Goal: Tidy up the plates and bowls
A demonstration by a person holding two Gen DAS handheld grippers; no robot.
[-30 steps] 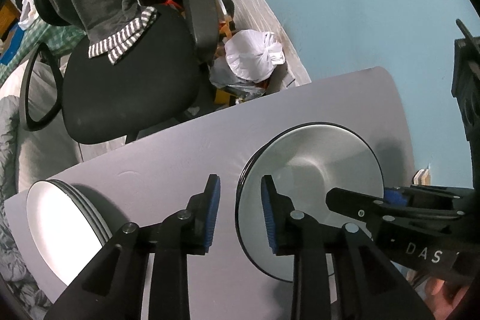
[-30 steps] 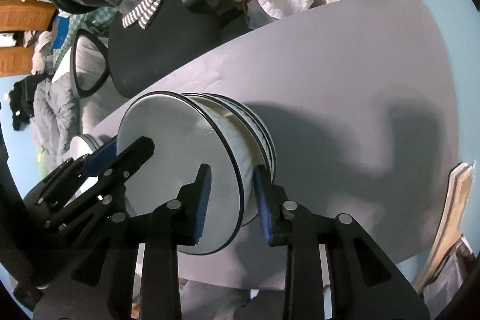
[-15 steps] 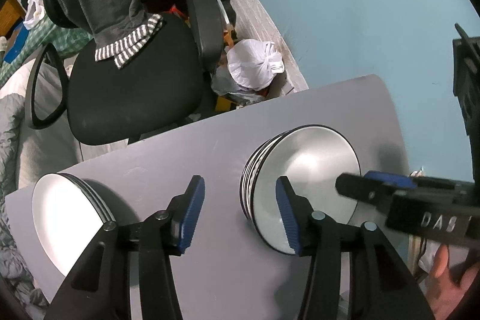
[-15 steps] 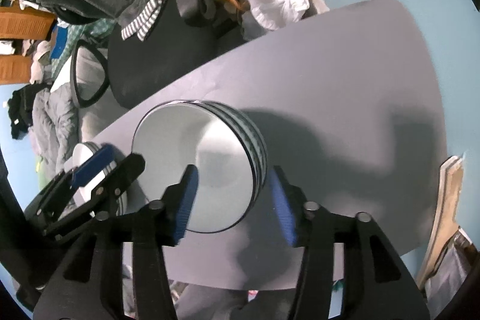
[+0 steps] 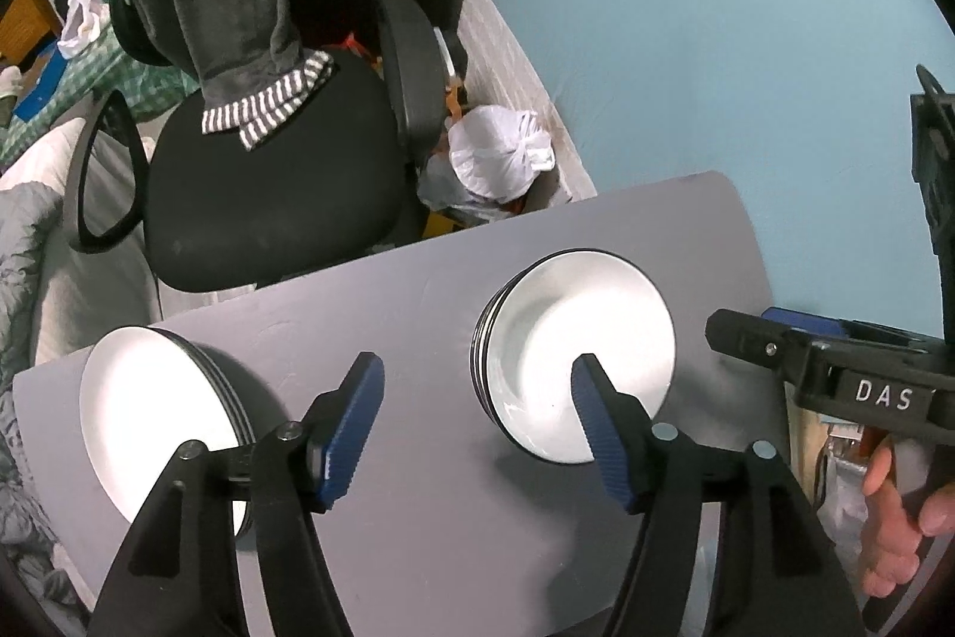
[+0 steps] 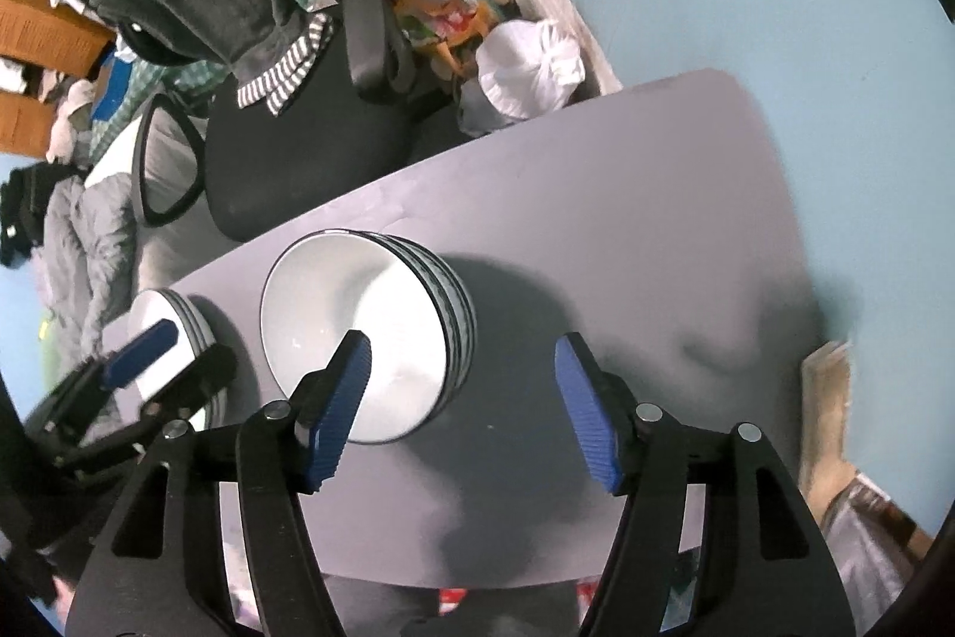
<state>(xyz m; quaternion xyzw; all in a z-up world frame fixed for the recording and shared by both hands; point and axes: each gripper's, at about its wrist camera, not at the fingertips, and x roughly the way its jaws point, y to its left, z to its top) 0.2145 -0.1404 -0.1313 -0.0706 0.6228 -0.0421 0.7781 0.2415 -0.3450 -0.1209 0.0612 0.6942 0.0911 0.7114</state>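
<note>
A stack of white, dark-rimmed bowls (image 5: 573, 350) (image 6: 358, 332) stands in the middle of the grey table (image 5: 418, 517) (image 6: 656, 219). A stack of white plates (image 5: 155, 422) (image 6: 173, 320) sits at the table's left end. My left gripper (image 5: 476, 362) hovers above the table between the two stacks, its jaws opening, with nothing between the blue pads (image 5: 352, 422). My right gripper (image 6: 462, 344) hangs just right of the bowls, jaws also opening and holding nothing. In the right wrist view the left gripper's fingers (image 6: 143, 350) partly cover the plates.
A black office chair (image 5: 268, 195) draped with a grey garment stands beyond the table's far edge. A white tied bag (image 5: 495, 153) lies on the floor by the blue wall. A hand (image 5: 895, 505) holds the right gripper's handle. Cardboard (image 6: 829, 398) leans at the table's right edge.
Both grippers' jaws have spread from around the bowl stack's rim and both have lifted, so the bowls and plates look smaller and lower in both views.
</note>
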